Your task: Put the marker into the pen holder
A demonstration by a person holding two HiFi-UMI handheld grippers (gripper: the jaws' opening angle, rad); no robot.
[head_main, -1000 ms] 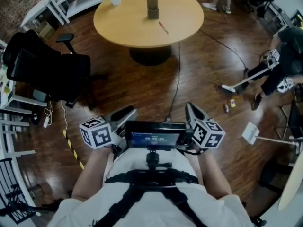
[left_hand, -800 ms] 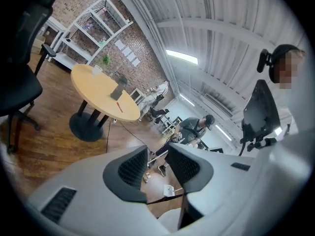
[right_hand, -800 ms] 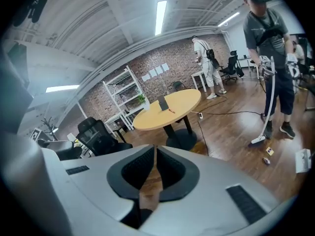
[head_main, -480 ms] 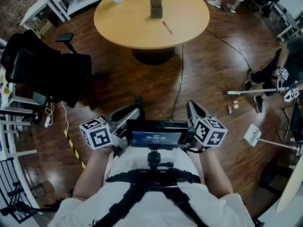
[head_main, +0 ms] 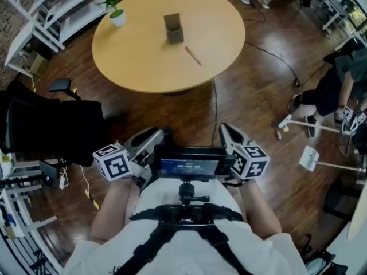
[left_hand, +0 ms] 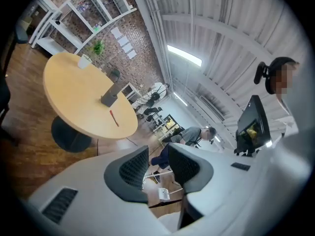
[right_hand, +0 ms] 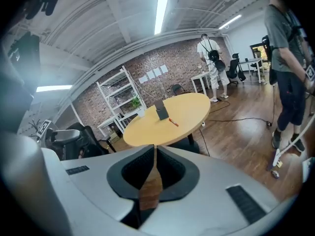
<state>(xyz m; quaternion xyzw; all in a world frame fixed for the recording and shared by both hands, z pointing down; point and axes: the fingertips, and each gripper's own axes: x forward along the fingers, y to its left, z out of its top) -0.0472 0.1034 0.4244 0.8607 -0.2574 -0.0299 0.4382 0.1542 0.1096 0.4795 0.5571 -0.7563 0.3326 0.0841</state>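
Observation:
A dark grey pen holder (head_main: 174, 28) stands near the middle of the round wooden table (head_main: 137, 56), a few steps ahead. A red marker (head_main: 192, 55) lies flat on the tabletop just right of it, toward me. Both grippers are held close to my chest, far short of the table. My left gripper (head_main: 150, 137) is open, with nothing between its pads. My right gripper (head_main: 226, 132) is shut and empty. The holder (left_hand: 109, 96) and marker (left_hand: 113, 118) also show in the left gripper view, and again, holder (right_hand: 161, 110) and marker (right_hand: 173, 122), in the right gripper view.
A small potted plant (head_main: 116, 16) sits at the table's far left. A black office chair (head_main: 51, 125) stands left of my path. A cable (head_main: 215, 107) runs across the wood floor to the table base. People (head_main: 338, 85) are at the right, white shelves (head_main: 51, 10) at the back left.
The table has shifted left and looks somewhat larger and closer. Both grippers have stayed by my chest, their jaws unchanged.

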